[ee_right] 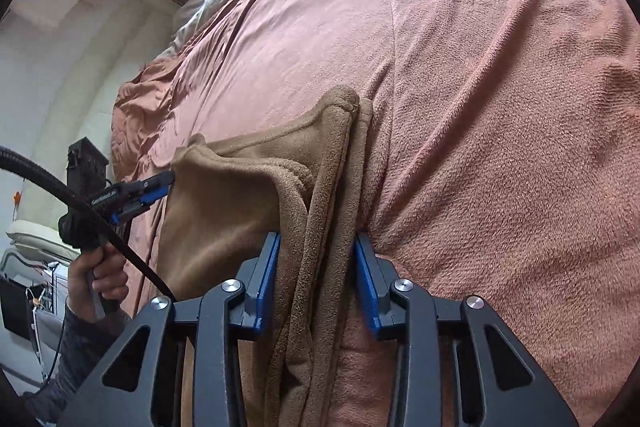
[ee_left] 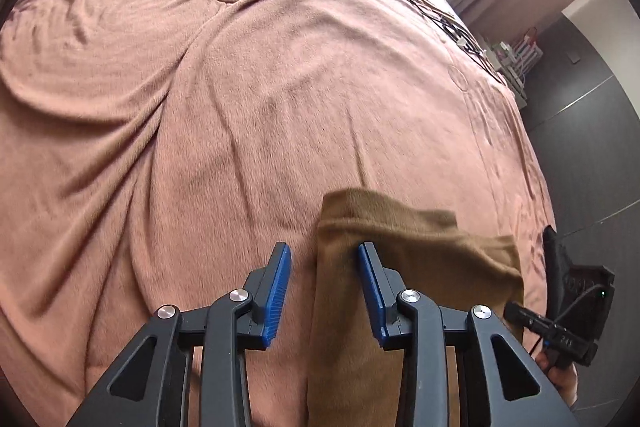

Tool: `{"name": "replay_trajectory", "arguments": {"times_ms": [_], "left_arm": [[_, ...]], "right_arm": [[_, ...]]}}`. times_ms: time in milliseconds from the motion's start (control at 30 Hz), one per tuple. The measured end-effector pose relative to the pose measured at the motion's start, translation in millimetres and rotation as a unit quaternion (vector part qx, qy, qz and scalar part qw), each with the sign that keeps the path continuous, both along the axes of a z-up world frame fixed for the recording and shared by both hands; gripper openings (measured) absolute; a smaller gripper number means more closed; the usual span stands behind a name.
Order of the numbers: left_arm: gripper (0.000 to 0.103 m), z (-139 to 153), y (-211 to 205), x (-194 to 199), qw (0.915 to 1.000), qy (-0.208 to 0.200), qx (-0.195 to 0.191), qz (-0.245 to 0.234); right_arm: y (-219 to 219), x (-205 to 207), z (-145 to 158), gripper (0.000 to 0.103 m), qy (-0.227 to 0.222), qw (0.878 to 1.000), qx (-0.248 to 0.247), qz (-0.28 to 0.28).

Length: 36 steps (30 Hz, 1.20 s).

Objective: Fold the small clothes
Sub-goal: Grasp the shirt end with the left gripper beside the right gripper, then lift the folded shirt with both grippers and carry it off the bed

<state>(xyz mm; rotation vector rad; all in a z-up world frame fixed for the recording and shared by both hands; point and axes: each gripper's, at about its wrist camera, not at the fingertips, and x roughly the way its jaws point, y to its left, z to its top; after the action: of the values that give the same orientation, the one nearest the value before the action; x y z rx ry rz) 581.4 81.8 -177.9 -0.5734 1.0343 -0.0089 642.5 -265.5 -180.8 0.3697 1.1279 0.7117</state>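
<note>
Brown fleece garment [ee_right: 248, 219] lies on the pink bed cover [ee_left: 240, 107], already doubled over. Left claw [ee_left: 323, 287] and right claw [ee_right: 316, 283] both parted, straddling its edges without pinching. Judged partly folded; further folds remain.

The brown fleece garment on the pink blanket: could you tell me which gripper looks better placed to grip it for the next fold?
Right, probably. The right gripper stands open with the brown fleece garment's thick folded edge between its fingers. The left gripper is open too, with only a thin edge in its gap.
</note>
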Motion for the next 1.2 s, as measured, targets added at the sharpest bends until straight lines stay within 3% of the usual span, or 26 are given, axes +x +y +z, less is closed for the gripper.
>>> {"name": "replay_trajectory", "arguments": {"times_ms": [167,333,567,733,867,967,1100,1200], "left_arm": [[0.037,-16,-2,15,0.9997,0.019,0.013,-0.002],[0.037,-19,-10,15,0.9988,0.007,0.045,-0.017],[0.037,-24,7,-6,0.9966,0.018,-0.076,-0.027],[0.037,-29,-1,-10,0.9936,0.028,-0.1,-0.044],[0.037,-33,1,-2,0.9919,0.019,-0.122,-0.03],[0.029,-37,-1,6,0.9902,0.02,-0.136,-0.025],[0.01,-28,-8,7,0.9924,0.017,-0.118,-0.031],[0.008,-14,-5,-1,0.9916,-0.007,-0.125,-0.033]], "right_arm": [[1,-4,-2,0.032,-0.002,1.0,0.005,-0.003],[-1,-5,-4,0.032,-0.002,1.0,0.008,-0.004],[-9,0,-9,0.033,0.018,0.999,0.042,-0.013],[-11,7,-18,0.033,0.038,0.997,0.066,-0.019],[-3,10,-21,0.033,0.034,0.998,0.056,-0.015],[4,11,-18,0.028,0.027,0.999,0.038,-0.022],[12,4,-5,0.018,0.008,1.0,0.011,-0.027],[17,-9,11,0.017,-0.014,0.999,-0.001,-0.029]]}}
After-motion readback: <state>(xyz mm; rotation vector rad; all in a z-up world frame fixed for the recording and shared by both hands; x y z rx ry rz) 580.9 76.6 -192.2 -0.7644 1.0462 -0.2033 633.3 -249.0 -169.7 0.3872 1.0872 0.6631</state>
